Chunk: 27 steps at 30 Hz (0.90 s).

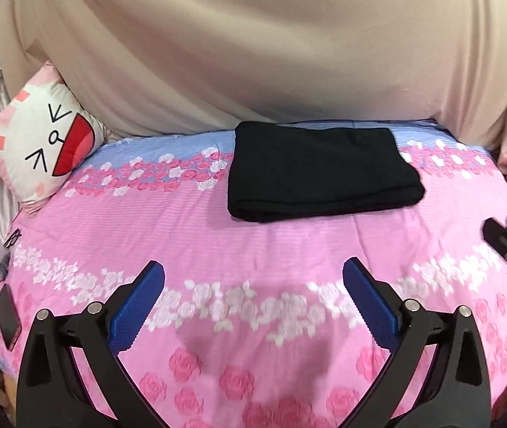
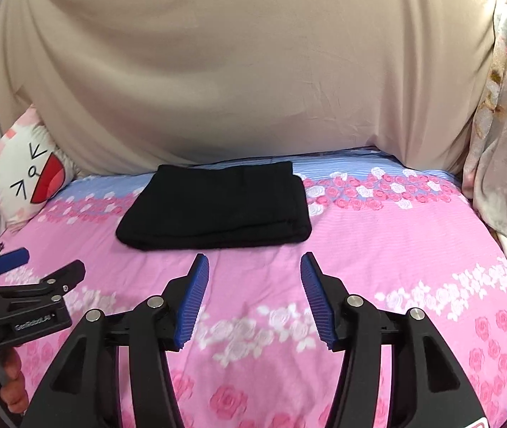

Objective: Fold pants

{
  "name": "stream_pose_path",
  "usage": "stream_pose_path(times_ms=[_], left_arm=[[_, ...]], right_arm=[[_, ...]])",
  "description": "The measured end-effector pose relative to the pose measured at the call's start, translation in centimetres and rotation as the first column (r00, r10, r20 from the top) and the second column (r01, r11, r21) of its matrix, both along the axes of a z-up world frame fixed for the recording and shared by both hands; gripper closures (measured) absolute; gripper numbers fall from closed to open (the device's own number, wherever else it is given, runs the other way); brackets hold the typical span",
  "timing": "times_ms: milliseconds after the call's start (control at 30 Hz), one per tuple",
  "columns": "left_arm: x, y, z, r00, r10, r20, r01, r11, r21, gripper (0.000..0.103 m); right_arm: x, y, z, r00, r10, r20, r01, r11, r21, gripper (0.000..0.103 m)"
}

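The black pants (image 1: 321, 169) lie folded into a compact rectangle on the far side of the bed; they also show in the right wrist view (image 2: 217, 205). My left gripper (image 1: 253, 271) is open and empty, held over the pink sheet well short of the pants. It also shows at the left of the right wrist view (image 2: 39, 264). My right gripper (image 2: 253, 264) is open and empty, just in front of the pants' near edge. Its tips show at the right edge of the left wrist view (image 1: 506, 230).
The bed has a pink floral sheet (image 1: 253, 242). A cat-face pillow (image 1: 42, 142) leans at the far left. A beige cloth (image 1: 253, 42) hangs behind the bed. A dark phone (image 1: 8, 317) lies at the bed's left edge. Floral bedding (image 2: 503, 164) is piled at the right.
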<state>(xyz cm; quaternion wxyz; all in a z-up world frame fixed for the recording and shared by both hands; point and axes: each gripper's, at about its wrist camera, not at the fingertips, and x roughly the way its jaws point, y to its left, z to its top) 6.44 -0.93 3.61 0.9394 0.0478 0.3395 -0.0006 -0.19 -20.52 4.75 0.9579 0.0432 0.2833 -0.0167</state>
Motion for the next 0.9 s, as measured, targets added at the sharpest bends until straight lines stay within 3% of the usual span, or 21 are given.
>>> stream_pose_path(times_ms=[300, 900], left_arm=[[-3.6, 0.2, 0.4, 1.0, -0.027, 0.002, 0.027, 0.999, -0.027, 0.005], [-4.3, 0.2, -0.3, 0.999, -0.026, -0.019, 0.026, 1.0, 0.008, 0.005]], right_arm=[[-3.5, 1.9, 0.1, 1.0, -0.005, 0.007, 0.005, 0.999, -0.035, 0.041], [-4.2, 2.1, 0.6, 1.0, -0.008, 0.017, 0.008, 1.0, -0.026, 0.035]])
